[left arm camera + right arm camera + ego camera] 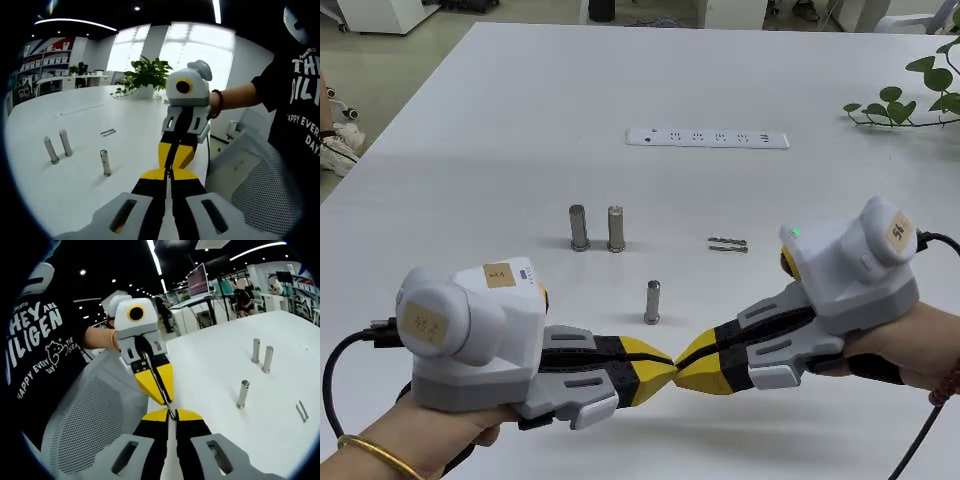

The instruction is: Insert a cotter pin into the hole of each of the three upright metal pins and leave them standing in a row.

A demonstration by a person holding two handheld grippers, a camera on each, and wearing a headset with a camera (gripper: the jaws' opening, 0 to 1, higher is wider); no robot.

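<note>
The black shirt (35,340) at nine o'clock in the right gripper view reads "HEY ARE", "ILIGEN" and "HAPPY EVERY". At three o'clock in the left gripper view it reads "APPY EVER" and "DAY". The writing on the tan stickers (499,275) in the head view is too small to read.

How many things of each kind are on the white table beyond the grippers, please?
Upright grey metal cylinder pins: 3
Thin metal cotter pins lying flat: 2
Long white power strip: 1
Green leafy plant at the table's edge: 1
Total: 7
</note>
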